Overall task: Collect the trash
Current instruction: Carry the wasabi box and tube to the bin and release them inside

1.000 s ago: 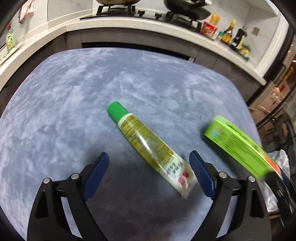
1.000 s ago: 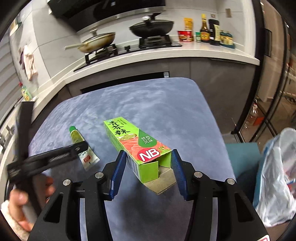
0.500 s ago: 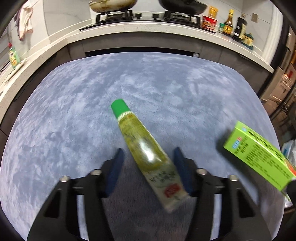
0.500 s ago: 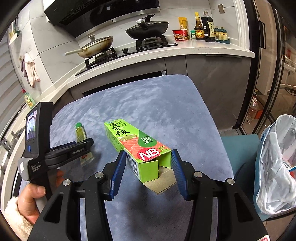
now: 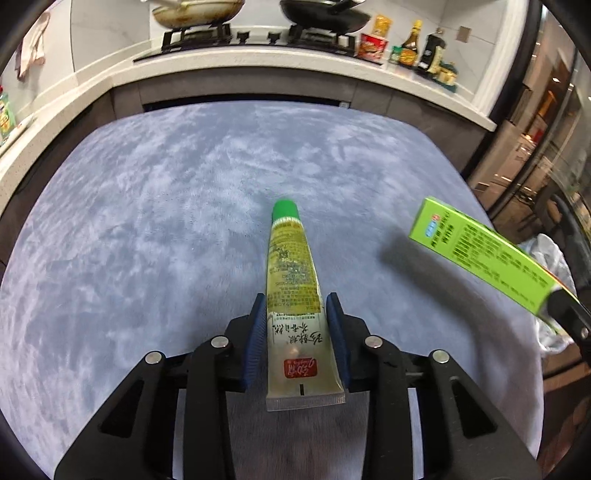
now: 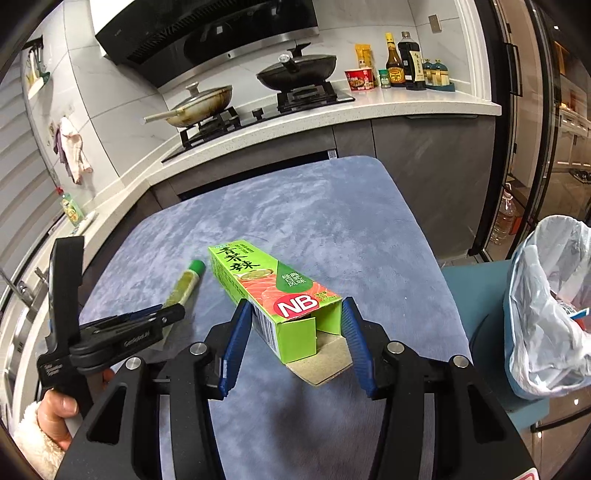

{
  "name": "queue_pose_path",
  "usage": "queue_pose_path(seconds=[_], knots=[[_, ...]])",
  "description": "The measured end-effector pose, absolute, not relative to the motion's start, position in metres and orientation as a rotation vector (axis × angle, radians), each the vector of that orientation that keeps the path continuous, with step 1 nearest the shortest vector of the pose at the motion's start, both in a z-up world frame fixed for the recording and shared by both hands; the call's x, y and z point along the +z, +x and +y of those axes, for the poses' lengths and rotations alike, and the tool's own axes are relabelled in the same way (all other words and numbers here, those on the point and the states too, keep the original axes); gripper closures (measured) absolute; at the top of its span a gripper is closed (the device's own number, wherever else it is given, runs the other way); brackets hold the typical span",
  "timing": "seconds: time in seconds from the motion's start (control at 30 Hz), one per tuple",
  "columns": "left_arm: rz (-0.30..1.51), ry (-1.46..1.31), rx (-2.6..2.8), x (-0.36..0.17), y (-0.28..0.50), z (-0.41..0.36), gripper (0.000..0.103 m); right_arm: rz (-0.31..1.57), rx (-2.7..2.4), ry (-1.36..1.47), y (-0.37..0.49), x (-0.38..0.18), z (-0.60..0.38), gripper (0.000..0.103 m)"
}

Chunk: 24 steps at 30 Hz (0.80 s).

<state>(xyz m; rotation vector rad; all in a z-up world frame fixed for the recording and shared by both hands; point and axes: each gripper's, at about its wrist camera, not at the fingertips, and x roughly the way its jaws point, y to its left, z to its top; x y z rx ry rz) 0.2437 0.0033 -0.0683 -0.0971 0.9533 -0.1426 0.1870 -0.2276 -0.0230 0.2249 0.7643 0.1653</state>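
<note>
In the left wrist view the tube (image 5: 293,280) runs lengthwise up the frame centre, the left gripper (image 5: 296,345) closing its fingers on its flat end, while the right gripper (image 6: 295,341) stands clamped on the green box (image 6: 271,295), bin bag (image 6: 546,306) at right edge.

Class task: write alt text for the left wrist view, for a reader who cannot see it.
The left gripper is closing its blue pads on a green-capped tube above a blue-grey cloth table. A green box hangs at right; a stove with pans lies beyond.

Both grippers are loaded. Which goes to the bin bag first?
Right, probably. The right gripper holds the green box beside the bin bag; the left gripper, closing on the tube, sits farther away.
</note>
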Motion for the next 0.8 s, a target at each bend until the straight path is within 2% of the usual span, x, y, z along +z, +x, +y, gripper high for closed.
queue_pose_path(seconds=[0.13,0.17,0.23,0.8], knots=[[0.924,-0.105,-0.178,-0.051,0.225,0.005,0.075,0.733,0.151,0.226,0.173,-0.012,-0.228,0.055],[0.918,-0.109,-0.188,-0.047,0.221,0.005,0.078,0.724,0.143,0.231,0.170,-0.008,-0.229,0.055],[0.909,-0.115,-0.207,-0.039,0.215,0.005,0.093,0.712,0.139,0.239,0.167,-0.003,-0.231,0.055],[0.861,-0.068,-0.340,0.002,0.198,-0.037,0.094,0.658,0.029,0.276,0.144,0.019,-0.273,0.056]])
